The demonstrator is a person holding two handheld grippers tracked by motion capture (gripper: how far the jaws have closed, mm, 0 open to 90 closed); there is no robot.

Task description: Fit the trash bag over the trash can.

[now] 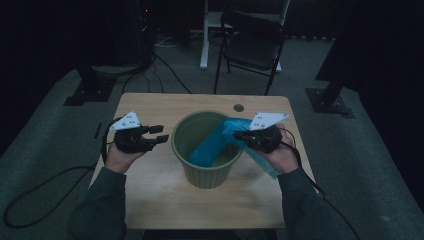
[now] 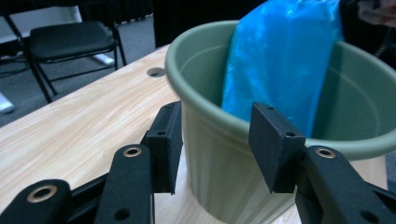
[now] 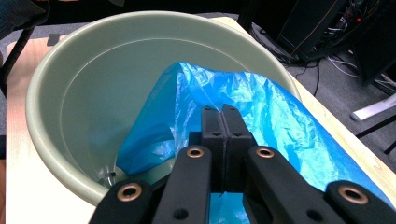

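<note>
Bin: round sage-green plastic bucket [image 1: 205,165] stands mid-table on the pale wooden table [image 1: 150,195].
Liner: thin blue plastic bag [image 1: 212,145] drapes over the right rim, lower end down inside the bin.
Right gripper [image 1: 239,134]: your jaws are together, pinching the bag's film, probably to hold it at the rim.
Left gripper [image 1: 161,134]: your jaws stand apart, nothing between, just beside the bin's left wall, likely ready to take the bag's free edge.

One green bin [image 1: 205,150], one blue plastic bag [image 1: 212,145], one wooden table [image 1: 150,195], one folding chair [image 1: 252,42].
</note>
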